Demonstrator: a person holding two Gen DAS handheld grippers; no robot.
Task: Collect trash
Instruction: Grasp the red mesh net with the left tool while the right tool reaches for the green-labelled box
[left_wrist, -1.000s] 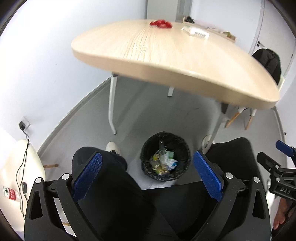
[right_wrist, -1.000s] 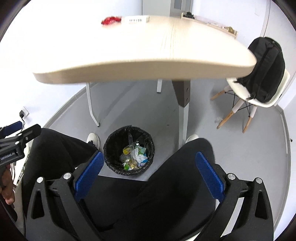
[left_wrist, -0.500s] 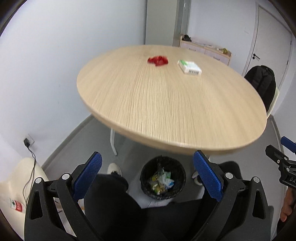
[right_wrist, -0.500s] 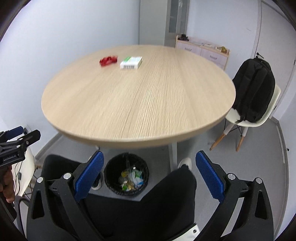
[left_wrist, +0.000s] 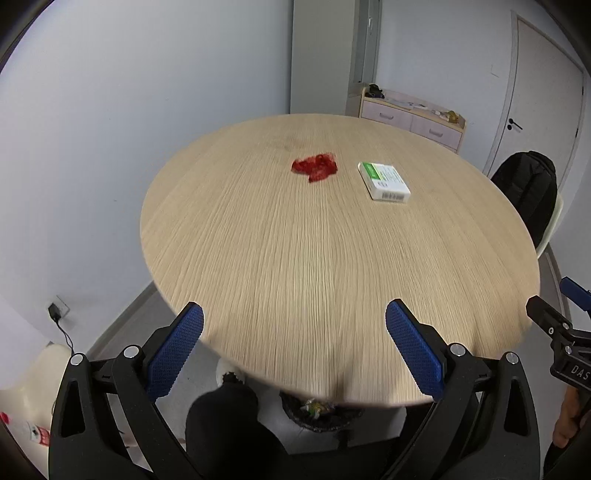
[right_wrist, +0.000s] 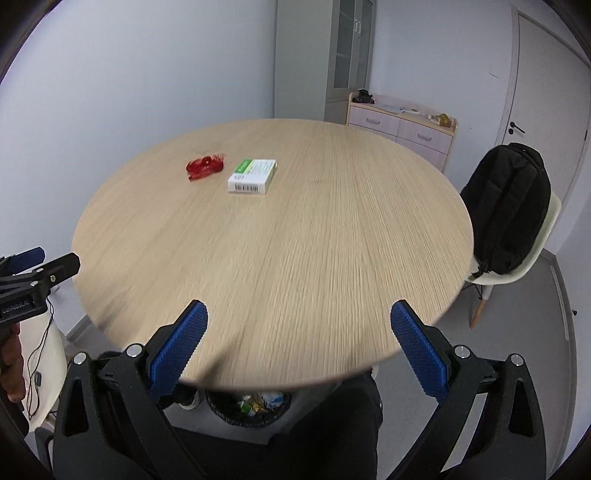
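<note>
A round wooden table (left_wrist: 332, 266) filled a small pale-walled room, with a bin (right_wrist: 247, 404) of scraps tucked under its near edge by the person's knees. On the far side of the top lay a crumpled red wrapper (left_wrist: 315, 167) and, just beside it, a small white-and-green box (left_wrist: 384, 181). The left gripper (left_wrist: 293, 347) and right gripper (right_wrist: 299, 349) both hung over the near edge, jaws wide and empty, well apart from the trash. The wrapper looked thin and flat, so the pads might skate over it or push it away; the reach was long, and a closing jaw could nudge the box aside.
</note>
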